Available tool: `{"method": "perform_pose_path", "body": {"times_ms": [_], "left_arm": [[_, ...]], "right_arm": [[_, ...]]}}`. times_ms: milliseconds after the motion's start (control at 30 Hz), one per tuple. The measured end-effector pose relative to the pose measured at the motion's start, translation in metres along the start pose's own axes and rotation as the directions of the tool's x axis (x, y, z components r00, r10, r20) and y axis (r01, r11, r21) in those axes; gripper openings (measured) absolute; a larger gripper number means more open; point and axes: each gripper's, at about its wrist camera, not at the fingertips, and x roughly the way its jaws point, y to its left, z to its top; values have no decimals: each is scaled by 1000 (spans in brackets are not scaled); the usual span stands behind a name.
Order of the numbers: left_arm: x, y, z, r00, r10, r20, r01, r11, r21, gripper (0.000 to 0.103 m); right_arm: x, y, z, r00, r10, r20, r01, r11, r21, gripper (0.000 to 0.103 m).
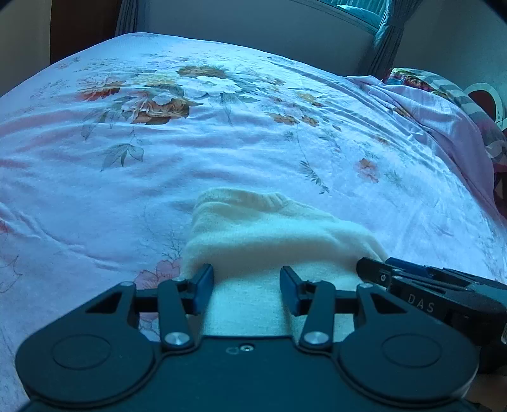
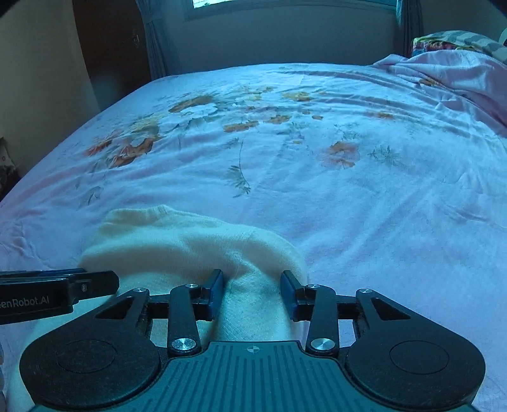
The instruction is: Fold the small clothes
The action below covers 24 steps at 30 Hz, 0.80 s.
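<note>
Both the left gripper (image 1: 246,290) and right gripper (image 2: 252,294) are spread apart over the cream garment (image 1: 269,231), seemingly ungripped; only the top layer might get pinched, so the fold could get dragged crooked.

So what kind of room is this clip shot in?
Most likely a home bedroom: a bed with a floral sheet fills both views, a window with curtains sits behind it, and a rumpled quilt lies at the right.

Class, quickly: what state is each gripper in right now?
Left gripper: open, jaws apart over the cream knit garment, gripping nothing.
Right gripper: open, with a ridge of the garment between its fingers.
</note>
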Motion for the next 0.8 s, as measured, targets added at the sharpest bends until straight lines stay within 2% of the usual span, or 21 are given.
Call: {"method": "perform_pose_path", "body": {"times_ms": [167, 333, 400, 500, 567, 700, 767, 800], "left_arm": [[-43, 0, -25, 999, 15, 52, -18, 998, 67, 44], [-75, -2, -63, 1000, 14, 28, -17, 992, 129, 44], [-81, -4, -76, 1000, 6, 6, -7, 991, 137, 44], [-80, -7, -92, 1000, 21, -11, -20, 991, 134, 47], [-82, -10, -95, 999, 36, -9, -35, 992, 119, 47], [-97, -19, -103, 998, 56, 8, -56, 991, 125, 47], [-96, -20, -110, 997, 72, 4, -72, 990, 123, 49], [-94, -20, -113, 996, 85, 2, -85, 989, 122, 49]], "right_arm": [[-57, 20, -21, 996, 54, 77, -46, 995, -92, 38], [-100, 39, -63, 991, 103, 82, -93, 988, -120, 38], [-108, 46, -82, 992, 103, 65, -93, 985, -148, 38], [-99, 52, -110, 999, 38, 6, -36, 977, -212, 38], [-103, 47, -112, 999, 42, -1, -41, 987, -157, 38], [-136, 52, -112, 995, 55, 88, -41, 986, -159, 38], [-135, 54, -120, 997, 54, 53, -45, 986, -163, 38], [-127, 54, -127, 999, 35, 0, -35, 986, -162, 38]]}}
